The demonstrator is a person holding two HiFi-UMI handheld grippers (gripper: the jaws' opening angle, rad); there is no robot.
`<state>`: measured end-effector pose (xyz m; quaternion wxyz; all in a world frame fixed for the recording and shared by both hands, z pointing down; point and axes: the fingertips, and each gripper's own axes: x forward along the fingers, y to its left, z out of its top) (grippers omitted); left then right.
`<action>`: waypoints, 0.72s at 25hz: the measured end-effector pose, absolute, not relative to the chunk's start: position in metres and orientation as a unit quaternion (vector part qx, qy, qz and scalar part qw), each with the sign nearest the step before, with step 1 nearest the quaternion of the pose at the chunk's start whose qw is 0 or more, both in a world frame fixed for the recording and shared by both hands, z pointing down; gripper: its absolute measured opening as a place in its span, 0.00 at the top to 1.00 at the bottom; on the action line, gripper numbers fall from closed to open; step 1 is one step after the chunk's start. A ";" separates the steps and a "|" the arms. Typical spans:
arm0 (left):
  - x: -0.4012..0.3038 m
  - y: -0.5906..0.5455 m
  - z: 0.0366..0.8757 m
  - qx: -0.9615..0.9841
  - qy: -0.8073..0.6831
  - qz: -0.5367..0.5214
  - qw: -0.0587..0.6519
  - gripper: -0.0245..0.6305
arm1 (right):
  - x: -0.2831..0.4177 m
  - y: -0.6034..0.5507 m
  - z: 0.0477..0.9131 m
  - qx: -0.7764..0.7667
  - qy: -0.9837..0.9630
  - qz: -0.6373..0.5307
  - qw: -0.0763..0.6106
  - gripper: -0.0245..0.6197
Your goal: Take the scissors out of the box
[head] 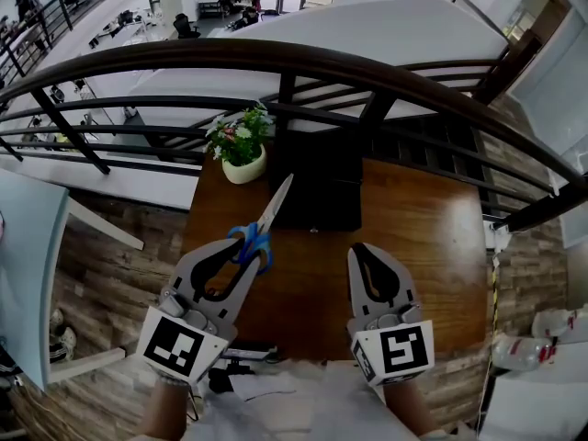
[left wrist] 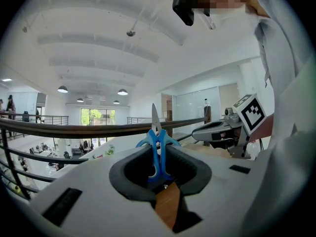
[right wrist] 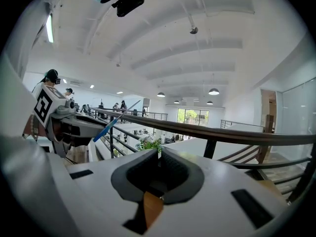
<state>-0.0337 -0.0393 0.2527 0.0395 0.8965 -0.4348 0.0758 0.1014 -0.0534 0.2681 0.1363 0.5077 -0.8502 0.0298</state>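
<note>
My left gripper [head: 246, 244] is shut on the blue handles of the scissors [head: 262, 223], held above the wooden table [head: 432, 237]. The silver blades point up and away toward the black box [head: 322, 191] at the table's far side. In the left gripper view the scissors [left wrist: 157, 149] stand upright, pinched between the jaws of my left gripper [left wrist: 159, 152]. My right gripper [head: 361, 249] hovers to the right at about the same height, shut with nothing in it. In the right gripper view its jaws [right wrist: 159, 153] meet, and the scissors [right wrist: 111, 123] show at the left.
A white pot with a flowering plant [head: 241, 150] stands at the table's far left corner beside the box. A dark curved railing [head: 276, 58] runs right behind the table. Wooden flooring surrounds the table on both sides.
</note>
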 end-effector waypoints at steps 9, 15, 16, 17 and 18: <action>-0.025 -0.034 0.253 0.900 -0.428 0.077 0.037 0.81 | 0.104 -0.047 0.269 0.506 -0.851 0.028 0.138 0.88; -0.031 -0.038 0.255 0.902 -0.422 0.079 0.037 0.81 | 0.094 -0.050 0.267 0.503 -0.854 0.023 0.134 0.89; -0.031 -0.037 0.254 0.903 -0.421 0.079 0.037 0.81 | 0.092 -0.050 0.267 0.501 -0.854 0.022 0.135 0.89; -0.030 -0.037 0.254 0.903 -0.420 0.079 0.037 0.81 | 0.091 -0.049 0.267 0.500 -0.855 0.022 0.136 0.89; -0.030 -0.036 0.254 0.904 -0.420 0.079 0.037 0.81 | 0.091 -0.048 0.267 0.499 -0.856 0.021 0.137 0.89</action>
